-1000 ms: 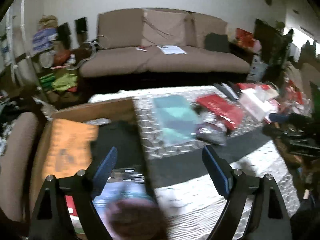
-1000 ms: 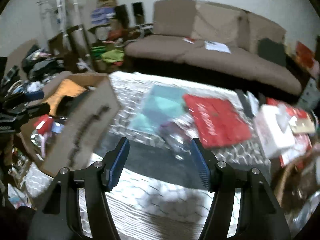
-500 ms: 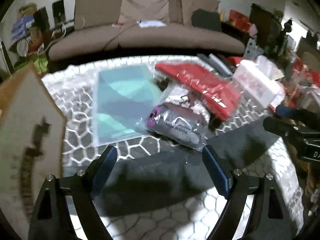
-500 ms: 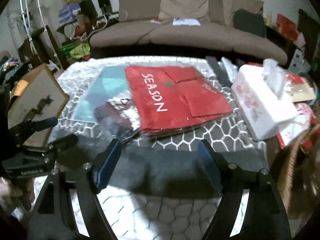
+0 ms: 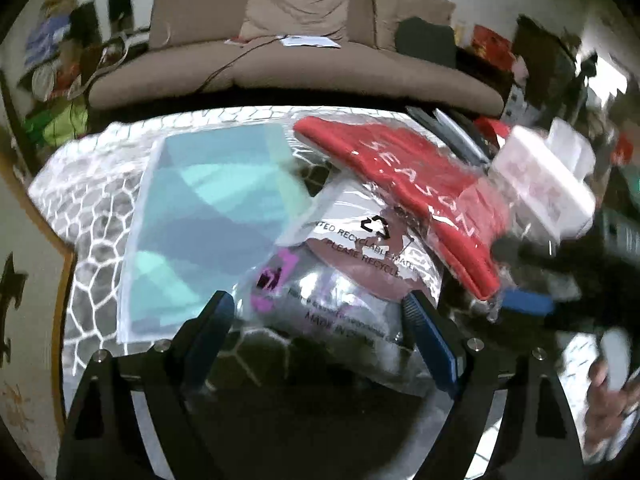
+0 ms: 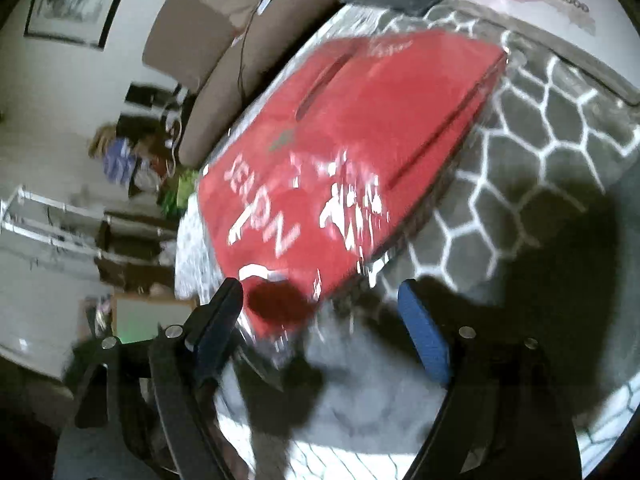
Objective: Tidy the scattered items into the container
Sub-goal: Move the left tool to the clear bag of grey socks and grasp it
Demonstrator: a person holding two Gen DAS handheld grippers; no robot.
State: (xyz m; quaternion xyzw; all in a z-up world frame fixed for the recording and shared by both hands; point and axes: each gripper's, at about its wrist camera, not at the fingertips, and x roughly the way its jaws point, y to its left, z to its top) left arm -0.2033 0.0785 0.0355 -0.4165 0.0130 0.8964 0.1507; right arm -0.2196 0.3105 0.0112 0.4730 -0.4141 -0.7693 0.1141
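Red, in a clear wrapper, the folded cloth (image 6: 348, 160) lies mid-bench, its near corner just between the right hand-held gripper (image 6: 320, 312), whose wide jaws have just been opening. The left hand-held gripper (image 5: 316, 320), wide and empty, straddles a clear plastic bag (image 5: 344, 280).

A hexagon-patterned table (image 5: 96, 240) carries a teal packet (image 5: 208, 216), clear bag (image 5: 352, 264), red packet (image 5: 420, 184).

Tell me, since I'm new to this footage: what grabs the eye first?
The red packet with white lettering, lying on the hexagon-patterned cloth just ahead of the right gripper. Beside it lies a teal sheet, a crinkled clear bag overlapping it, between the left gripper's open jaws.
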